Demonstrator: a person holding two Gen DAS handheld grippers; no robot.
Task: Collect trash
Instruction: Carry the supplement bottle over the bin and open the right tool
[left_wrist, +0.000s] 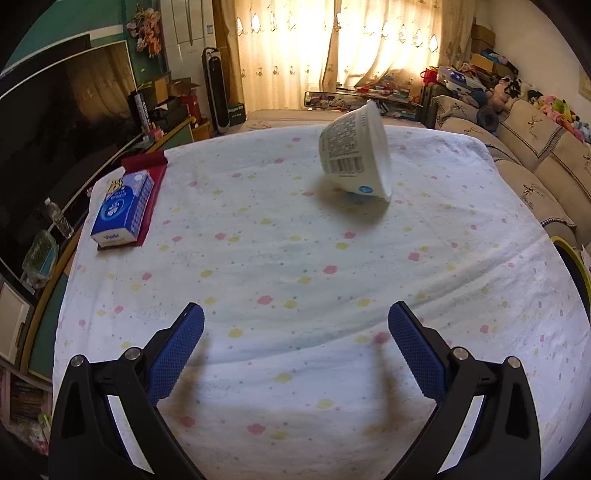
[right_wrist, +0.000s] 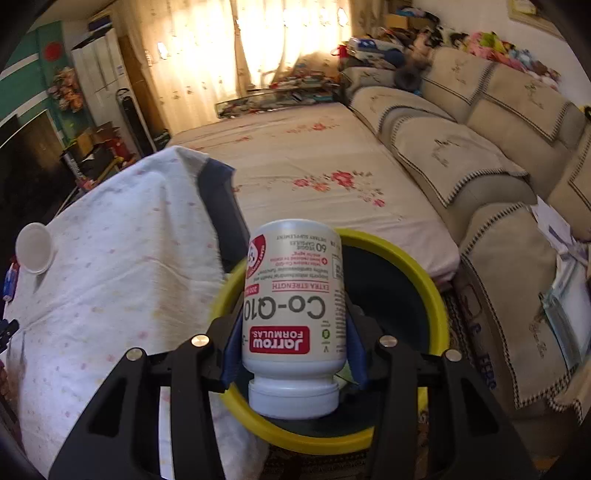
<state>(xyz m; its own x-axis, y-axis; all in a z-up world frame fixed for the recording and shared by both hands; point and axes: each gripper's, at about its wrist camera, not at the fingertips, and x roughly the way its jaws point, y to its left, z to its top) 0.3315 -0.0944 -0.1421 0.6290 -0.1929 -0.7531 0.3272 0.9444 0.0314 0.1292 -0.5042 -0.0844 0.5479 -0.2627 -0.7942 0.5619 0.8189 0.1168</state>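
Observation:
A white pill bottle (right_wrist: 295, 295) with a red and grey label is pinched upside down in my right gripper (right_wrist: 293, 325). The blue pads press on both of its sides. It hangs over the dark mouth of a yellow-rimmed bin (right_wrist: 417, 280) beside the table. A white paper cup (left_wrist: 354, 158) lies tipped on its side at the far part of the dotted tablecloth (left_wrist: 295, 258). In the right wrist view the same cup (right_wrist: 34, 248) shows its round mouth at far left. My left gripper (left_wrist: 295, 310) hovers open over the near cloth, with nothing between its fingers.
A blue tissue box (left_wrist: 123, 208) rests on a red cloth at the table's left edge. The bin's yellow rim (left_wrist: 569, 251) peeks in at the table's right side. A beige sofa (right_wrist: 480, 184) and a floral-sheeted bed (right_wrist: 314, 166) lie beyond the bin.

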